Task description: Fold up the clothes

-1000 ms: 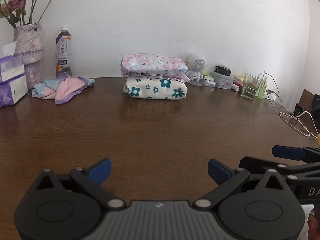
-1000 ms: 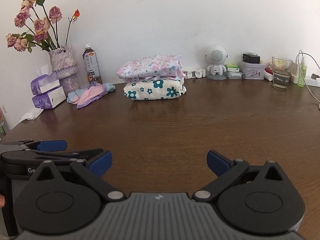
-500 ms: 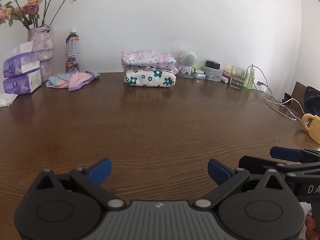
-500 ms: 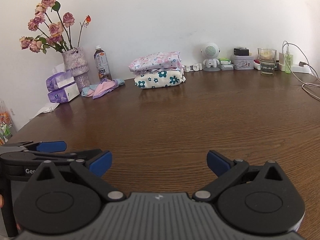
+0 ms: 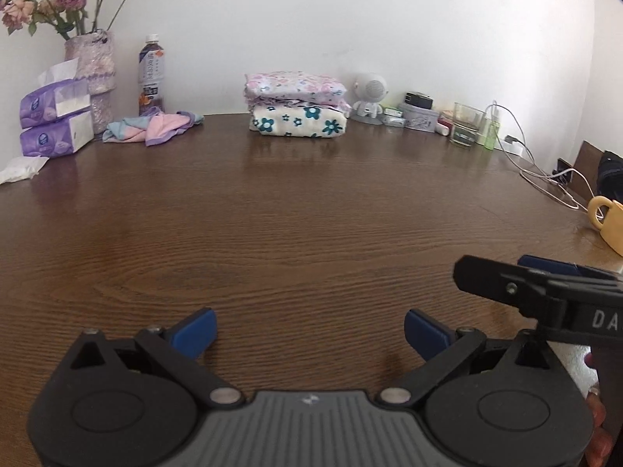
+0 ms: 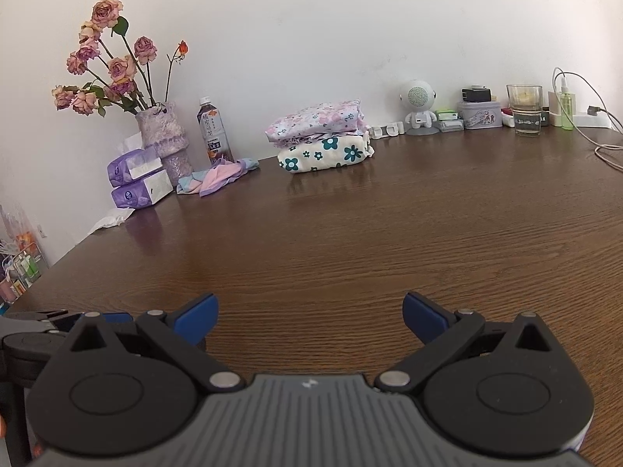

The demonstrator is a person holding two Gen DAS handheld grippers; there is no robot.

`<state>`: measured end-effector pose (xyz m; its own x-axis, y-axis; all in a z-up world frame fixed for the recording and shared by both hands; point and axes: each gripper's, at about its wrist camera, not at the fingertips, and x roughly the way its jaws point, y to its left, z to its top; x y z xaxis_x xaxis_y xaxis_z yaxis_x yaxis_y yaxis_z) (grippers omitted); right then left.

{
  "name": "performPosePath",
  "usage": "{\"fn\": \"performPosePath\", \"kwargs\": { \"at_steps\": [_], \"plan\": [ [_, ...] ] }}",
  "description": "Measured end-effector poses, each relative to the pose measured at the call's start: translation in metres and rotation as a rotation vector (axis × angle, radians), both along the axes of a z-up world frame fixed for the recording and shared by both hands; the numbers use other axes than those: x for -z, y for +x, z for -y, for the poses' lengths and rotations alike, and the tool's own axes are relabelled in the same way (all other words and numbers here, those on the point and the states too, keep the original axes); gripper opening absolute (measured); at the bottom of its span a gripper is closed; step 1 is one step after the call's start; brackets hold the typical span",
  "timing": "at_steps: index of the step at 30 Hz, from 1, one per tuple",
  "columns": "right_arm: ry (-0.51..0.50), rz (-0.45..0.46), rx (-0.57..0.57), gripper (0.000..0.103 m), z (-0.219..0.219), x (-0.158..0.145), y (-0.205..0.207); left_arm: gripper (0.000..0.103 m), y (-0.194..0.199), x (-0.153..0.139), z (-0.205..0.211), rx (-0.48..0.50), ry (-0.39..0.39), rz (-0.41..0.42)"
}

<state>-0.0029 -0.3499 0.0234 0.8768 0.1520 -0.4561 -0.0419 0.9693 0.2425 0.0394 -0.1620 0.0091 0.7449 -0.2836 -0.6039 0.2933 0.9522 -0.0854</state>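
Hovering low over table (image 5: 311, 233): left gripper (image 5: 309, 330), right gripper (image 6: 307, 317), both spread wide, holding nothing. Folded stack (image 5: 298, 111) far off by wall; crumpled cloth (image 5: 152, 128) beside bottle (image 5: 151, 74). Risk: reaching there could topple bottle or vase (image 6: 165, 136).

The left gripper (image 5: 309, 329) and the right gripper (image 6: 307, 313) both hang low with jaws spread wide, nothing between their blue pads. They sit side by side, the right gripper just right of the left.
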Motion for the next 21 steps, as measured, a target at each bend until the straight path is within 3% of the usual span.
{"fn": "performPosePath", "kwargs": {
  "at_steps": [21],
  "plan": [
    [-0.001, 0.029, 0.01, 0.103, -0.0003, 0.0017, -0.0072, 0.103, -0.0051, 0.0012, -0.0013, 0.001, -0.019, 0.011]
  ]
}}
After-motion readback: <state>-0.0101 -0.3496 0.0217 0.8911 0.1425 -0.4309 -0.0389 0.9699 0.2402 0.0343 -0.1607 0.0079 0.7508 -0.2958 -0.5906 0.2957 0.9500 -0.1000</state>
